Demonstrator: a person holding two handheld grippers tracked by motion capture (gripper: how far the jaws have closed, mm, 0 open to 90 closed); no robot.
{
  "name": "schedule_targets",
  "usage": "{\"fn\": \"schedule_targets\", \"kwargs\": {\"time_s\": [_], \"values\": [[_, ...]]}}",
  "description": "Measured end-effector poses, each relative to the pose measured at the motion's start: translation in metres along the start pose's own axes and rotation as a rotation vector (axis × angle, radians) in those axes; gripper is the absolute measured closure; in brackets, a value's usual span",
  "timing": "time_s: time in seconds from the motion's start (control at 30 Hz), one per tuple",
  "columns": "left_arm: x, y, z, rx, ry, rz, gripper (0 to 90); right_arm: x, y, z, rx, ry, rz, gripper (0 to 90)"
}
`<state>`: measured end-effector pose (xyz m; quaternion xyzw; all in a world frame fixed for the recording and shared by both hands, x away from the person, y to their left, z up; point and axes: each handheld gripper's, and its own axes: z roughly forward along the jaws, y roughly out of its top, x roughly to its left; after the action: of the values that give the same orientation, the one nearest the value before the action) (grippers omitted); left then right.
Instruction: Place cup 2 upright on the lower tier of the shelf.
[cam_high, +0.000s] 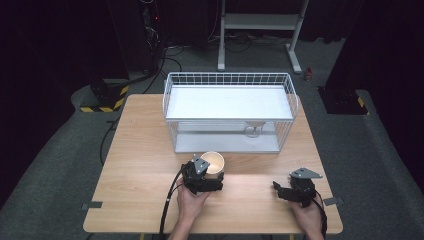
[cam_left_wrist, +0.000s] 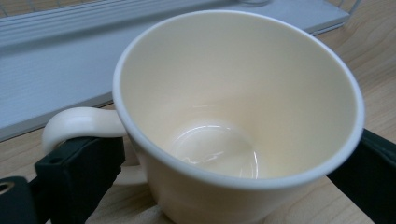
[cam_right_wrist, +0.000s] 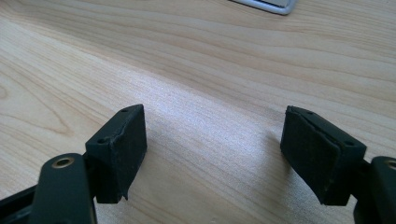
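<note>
Dark room beyond, pale wooden worktop (cam_high: 150, 150) below, white wire basket (cam_high: 230, 80) at its far side; cream ceramic mug (cam_high: 214, 161) upright just in front of that basket, nearer the left hand than the right; left tongs (cam_high: 216, 181) straddling the mug, handle (cam_left_wrist: 74, 122) beside 1 jaw, grip or mere touch hard to tell; right tongs (cam_high: 281, 191) well apart, jaws spread over bare wood, holding nothing; probably a lift into the basket next.
</note>
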<state>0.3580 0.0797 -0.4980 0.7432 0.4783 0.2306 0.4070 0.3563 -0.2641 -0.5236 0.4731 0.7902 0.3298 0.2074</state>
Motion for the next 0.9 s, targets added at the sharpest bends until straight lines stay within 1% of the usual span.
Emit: {"fn": "schedule_targets", "kwargs": {"time_s": [0.07,0.2,0.37,0.57,0.63,0.9], "values": [[0.000,-0.001,0.002,-0.014,0.008,-0.004,1.4,0.000,0.000,0.000,0.000,0.000,0.000,22.7],[-0.002,-0.002,0.006,-0.038,0.021,-0.030,1.0,0.000,0.000,0.000,0.000,0.000,0.000,22.7],[-0.003,-0.003,0.012,-0.057,0.038,-0.037,1.2,0.000,0.000,0.000,0.000,0.000,0.000,22.7],[-0.003,-0.003,0.015,-0.075,0.033,-0.051,3.6,0.000,0.000,0.000,0.000,0.000,0.000,22.7],[-0.003,-0.003,0.016,-0.080,0.032,-0.052,6.5,0.000,0.000,0.000,0.000,0.000,0.000,22.7],[-0.003,-0.003,0.016,-0.093,0.038,-0.036,7.3,0.000,0.000,0.000,0.000,0.000,0.000,22.7]]}}
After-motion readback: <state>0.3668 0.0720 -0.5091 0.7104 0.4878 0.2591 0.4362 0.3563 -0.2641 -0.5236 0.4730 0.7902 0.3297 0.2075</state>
